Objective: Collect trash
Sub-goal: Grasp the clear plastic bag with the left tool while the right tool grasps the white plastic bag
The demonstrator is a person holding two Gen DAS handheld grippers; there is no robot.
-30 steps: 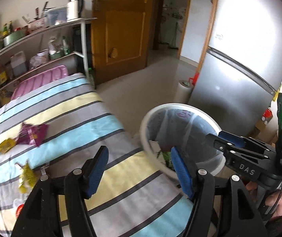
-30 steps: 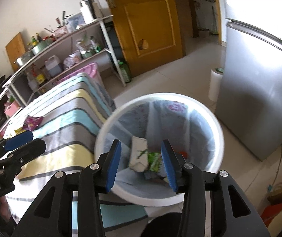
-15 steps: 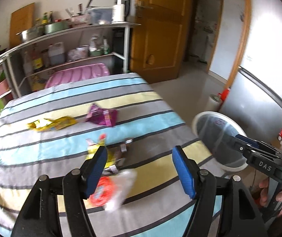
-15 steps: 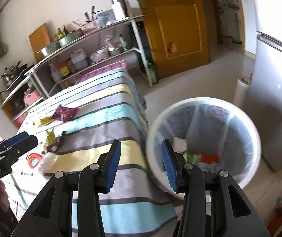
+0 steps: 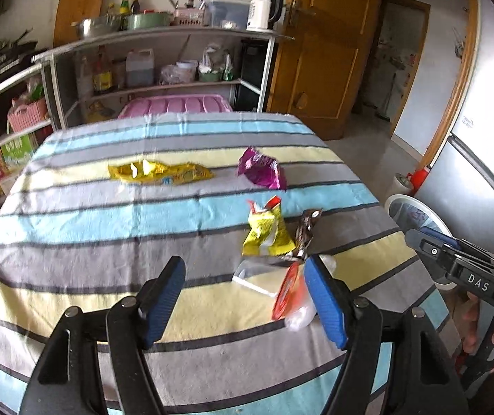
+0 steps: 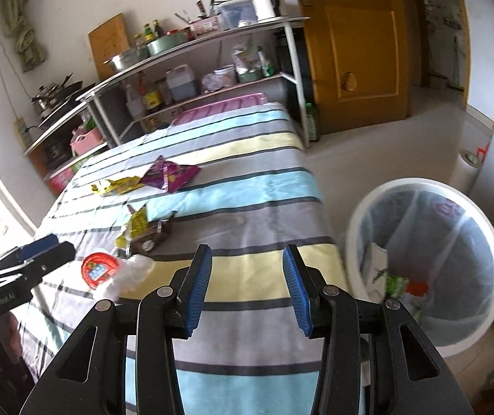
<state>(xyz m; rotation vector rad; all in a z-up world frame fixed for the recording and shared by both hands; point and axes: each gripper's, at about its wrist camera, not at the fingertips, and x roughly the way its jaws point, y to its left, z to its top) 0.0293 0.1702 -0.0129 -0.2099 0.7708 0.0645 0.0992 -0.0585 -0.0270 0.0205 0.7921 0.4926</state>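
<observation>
Left gripper (image 5: 243, 297), jaws just widened, empty above striped table (image 5: 73, 214). Yellow wrapper (image 5: 158, 174) at ten o'clock, purple packet (image 5: 262, 173) at twelve, clear bag with red label (image 5: 290, 292) touching right pad. Right gripper (image 6: 247, 290) half open, empty; lined trash bin (image 6: 357, 221) at three o'clock. Likely step: reaching for next piece; needing centring over bag, then closing.

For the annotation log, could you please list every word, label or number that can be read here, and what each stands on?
"DAS": white letters on the black body of the right claw, seen from the left wrist.
"GenRobot.AI": on the body of the left claw, seen from the right wrist; small, so the reading is uncertain.
Yellow wrapper, purple wrapper, red-lidded cup, shelf bottles: print too blurred to read.
</observation>
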